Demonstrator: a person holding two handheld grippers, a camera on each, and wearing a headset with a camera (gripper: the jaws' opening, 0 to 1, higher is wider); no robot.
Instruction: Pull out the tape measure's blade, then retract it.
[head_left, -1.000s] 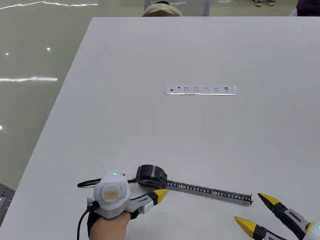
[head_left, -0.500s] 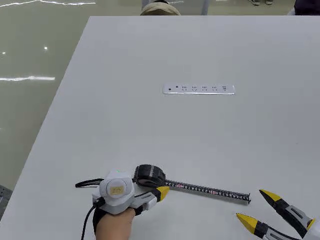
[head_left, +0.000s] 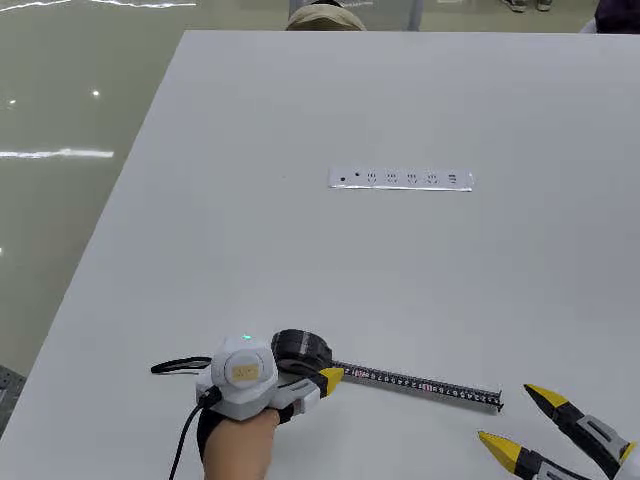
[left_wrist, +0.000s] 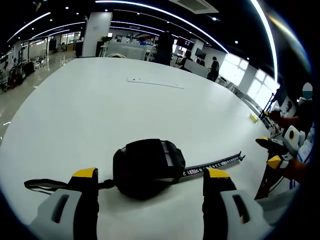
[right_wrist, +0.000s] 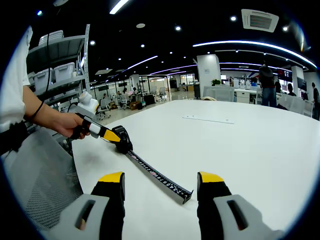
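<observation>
A black tape measure (head_left: 300, 350) lies near the front edge of the white table (head_left: 380, 270). Its blade (head_left: 420, 385) runs out flat to the right and ends in a hook (head_left: 496, 401). My left gripper (head_left: 312, 362) is open and straddles the case (left_wrist: 147, 167), with a gap on each side between its yellow fingertips (left_wrist: 85, 174) and the case. My right gripper (head_left: 518, 420) is open just right of the blade's end. The hook (right_wrist: 185, 195) lies between and just ahead of the right gripper's (right_wrist: 161, 178) tips, untouched.
A white power strip (head_left: 400, 179) lies flat in the middle of the table. The tape's black wrist strap (head_left: 175, 365) trails left of the case. The table's left edge drops to a glossy floor (head_left: 60, 150). People and desks stand far behind.
My left gripper has slid a little right, closer around the tape's case. The blade, case and right gripper have stayed about where they were.
</observation>
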